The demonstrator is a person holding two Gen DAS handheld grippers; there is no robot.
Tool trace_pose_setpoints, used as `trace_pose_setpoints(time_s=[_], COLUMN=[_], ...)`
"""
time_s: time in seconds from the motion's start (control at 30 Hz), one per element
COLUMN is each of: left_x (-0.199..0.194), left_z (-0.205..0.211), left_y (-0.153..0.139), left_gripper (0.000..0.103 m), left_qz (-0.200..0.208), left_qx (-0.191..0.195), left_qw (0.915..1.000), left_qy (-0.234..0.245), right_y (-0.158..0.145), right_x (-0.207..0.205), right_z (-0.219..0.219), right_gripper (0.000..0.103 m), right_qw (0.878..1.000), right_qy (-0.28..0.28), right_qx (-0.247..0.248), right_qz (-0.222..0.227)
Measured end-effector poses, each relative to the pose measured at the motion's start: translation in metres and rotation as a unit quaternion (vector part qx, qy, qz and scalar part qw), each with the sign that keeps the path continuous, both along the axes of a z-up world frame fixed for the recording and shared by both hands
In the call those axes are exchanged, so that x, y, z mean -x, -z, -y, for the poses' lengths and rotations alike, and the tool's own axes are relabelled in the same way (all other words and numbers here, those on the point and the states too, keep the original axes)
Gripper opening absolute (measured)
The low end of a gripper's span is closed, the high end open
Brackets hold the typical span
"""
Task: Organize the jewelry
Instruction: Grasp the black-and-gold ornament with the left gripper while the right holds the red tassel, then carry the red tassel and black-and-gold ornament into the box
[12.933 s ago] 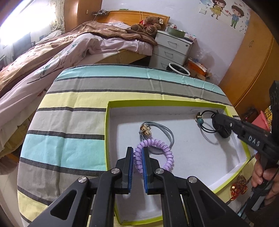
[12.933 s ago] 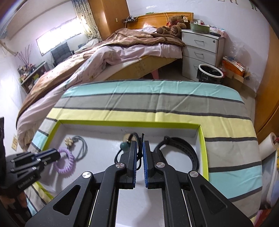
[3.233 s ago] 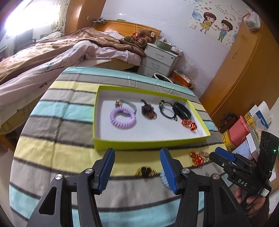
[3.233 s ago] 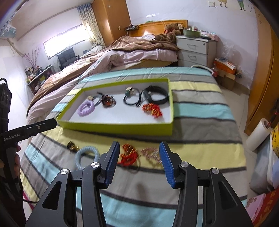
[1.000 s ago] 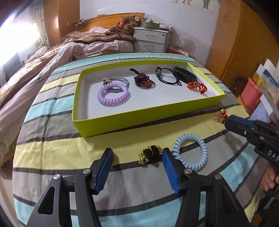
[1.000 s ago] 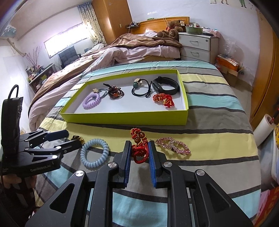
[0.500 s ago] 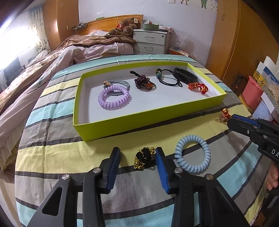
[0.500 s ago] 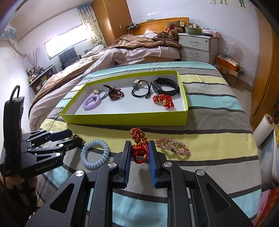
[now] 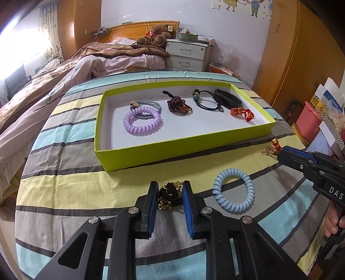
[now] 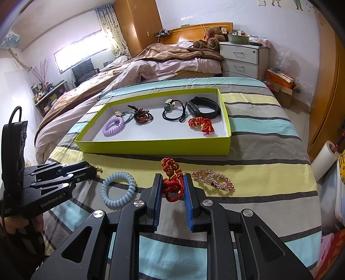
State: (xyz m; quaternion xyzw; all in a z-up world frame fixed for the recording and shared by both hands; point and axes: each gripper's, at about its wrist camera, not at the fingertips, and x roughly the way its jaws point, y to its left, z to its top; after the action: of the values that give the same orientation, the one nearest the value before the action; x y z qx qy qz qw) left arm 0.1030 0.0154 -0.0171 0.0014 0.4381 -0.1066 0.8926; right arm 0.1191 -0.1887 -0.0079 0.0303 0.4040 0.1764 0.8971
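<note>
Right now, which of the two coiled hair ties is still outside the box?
The light blue coiled hair tie. It lies on the striped cover in front of the green box, between the two grippers, while the purple one already sits inside the box.

The striped cloth point(image 9: 64, 185) is viewed from close above by both wrist cameras, angled downward; the green tray point(image 10: 151, 148) is shared

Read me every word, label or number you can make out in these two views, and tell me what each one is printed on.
"DAS", cut off at the picture's edge: white letters on the black right gripper.
"GenRobot.AI": white letters on the black body of the left gripper.
Small white print on that gripper's handle: too small to read.
Tag on the brown teddy bear: blurred, unreadable.
Cartoon wall stickers: no readable words.
</note>
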Motion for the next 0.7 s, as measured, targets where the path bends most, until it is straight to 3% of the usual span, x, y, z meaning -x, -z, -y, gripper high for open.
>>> trace_pose_setpoints(time_s=[0.7], left_x=[0.004], left_z=[-0.015], left_y=[-0.031], left_gripper=[0.022], left_qz=[0.025], left_qx=[0.021], left_qw=[0.9994], left_qy=[-0.010], right_y=[-0.023], right_x=[-0.003], right_z=[-0.007], right_gripper=[0.020], right_qw=[1.000], right_qy=[-0.001], right_qx=[-0.004], right_qz=[0.025])
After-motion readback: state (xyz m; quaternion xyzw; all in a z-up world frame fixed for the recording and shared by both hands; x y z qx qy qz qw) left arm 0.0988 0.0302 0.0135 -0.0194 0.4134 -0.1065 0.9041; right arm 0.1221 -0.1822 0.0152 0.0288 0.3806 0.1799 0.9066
